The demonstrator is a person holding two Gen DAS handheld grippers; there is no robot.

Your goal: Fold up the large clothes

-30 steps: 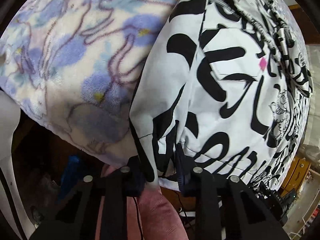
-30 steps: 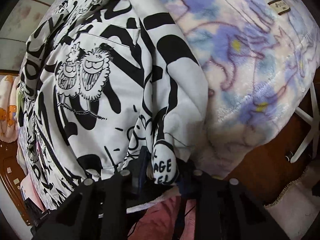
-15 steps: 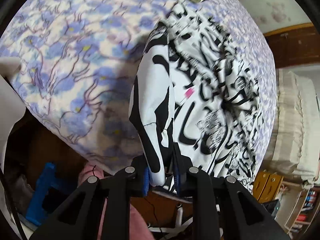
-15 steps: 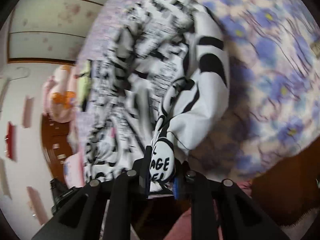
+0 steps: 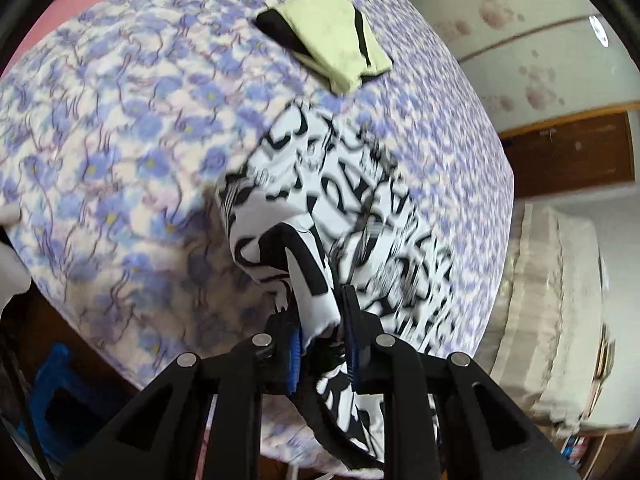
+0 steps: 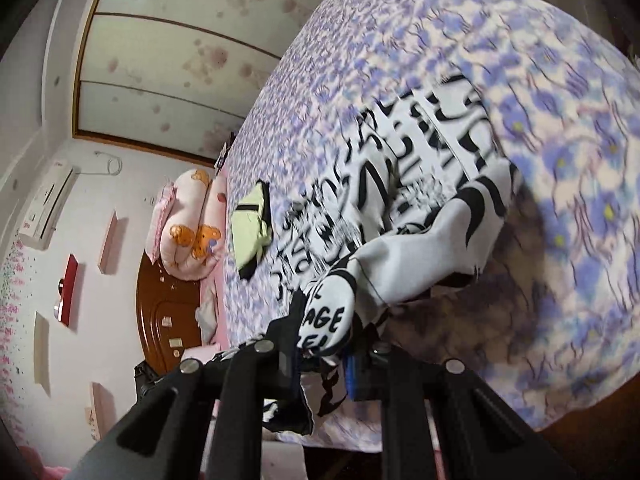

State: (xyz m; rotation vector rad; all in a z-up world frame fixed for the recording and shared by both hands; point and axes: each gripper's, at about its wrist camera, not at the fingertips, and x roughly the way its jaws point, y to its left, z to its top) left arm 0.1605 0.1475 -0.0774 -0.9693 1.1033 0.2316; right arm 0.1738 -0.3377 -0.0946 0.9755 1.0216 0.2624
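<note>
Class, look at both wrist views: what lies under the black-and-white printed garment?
Under the black-and-white printed garment lies the purple floral blanket, which shows all around it. The part directly beneath is covered. The folded yellow-green garment lies apart, not under it.

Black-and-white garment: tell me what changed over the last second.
Both hand-held grippers, left and right, lifted and pulled back, raising the garment's near edge off the bedspread; more of the bed and the folded yellow-green piece came into view. Both grips stayed shut on the garment.
</note>
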